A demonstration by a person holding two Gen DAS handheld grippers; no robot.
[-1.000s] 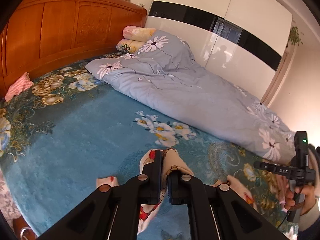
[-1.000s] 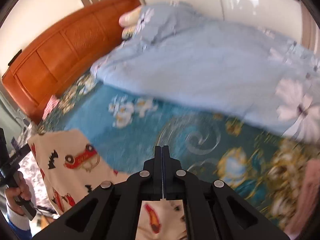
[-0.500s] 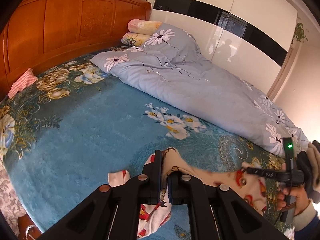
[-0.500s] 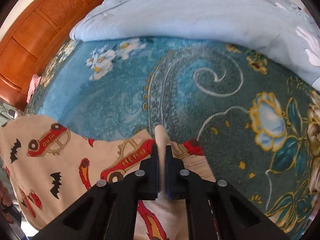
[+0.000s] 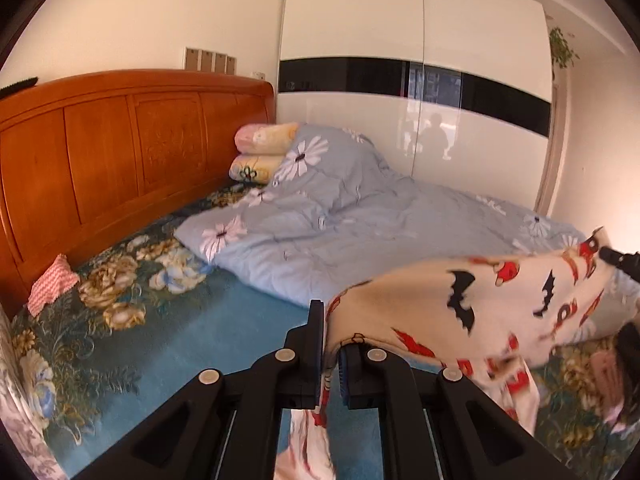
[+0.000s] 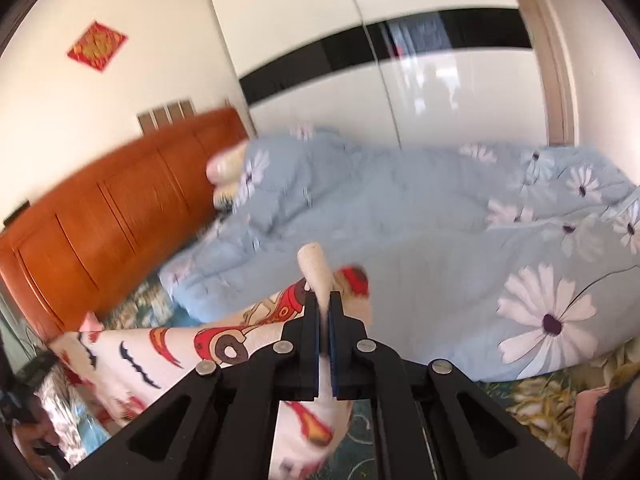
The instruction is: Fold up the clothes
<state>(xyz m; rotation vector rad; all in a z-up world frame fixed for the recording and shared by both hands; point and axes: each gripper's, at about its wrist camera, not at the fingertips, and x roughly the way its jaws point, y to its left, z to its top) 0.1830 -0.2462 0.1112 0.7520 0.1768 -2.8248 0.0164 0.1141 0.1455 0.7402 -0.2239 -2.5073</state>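
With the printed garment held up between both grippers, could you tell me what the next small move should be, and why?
Probably lower both grippers together toward the blue bedspread to lay the garment flat. The left gripper and right gripper each pinch an edge, and the cloth hangs stretched in the air above the bed, with nothing yet folded.

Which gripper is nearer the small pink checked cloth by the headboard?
Left. The pink checked cloth lies off to the left gripper's left side; the right gripper holds the garment's far end, beyond it.

Cream garment (image 5: 472,312) w/ bat & red car print, stretched taut in air above bed.
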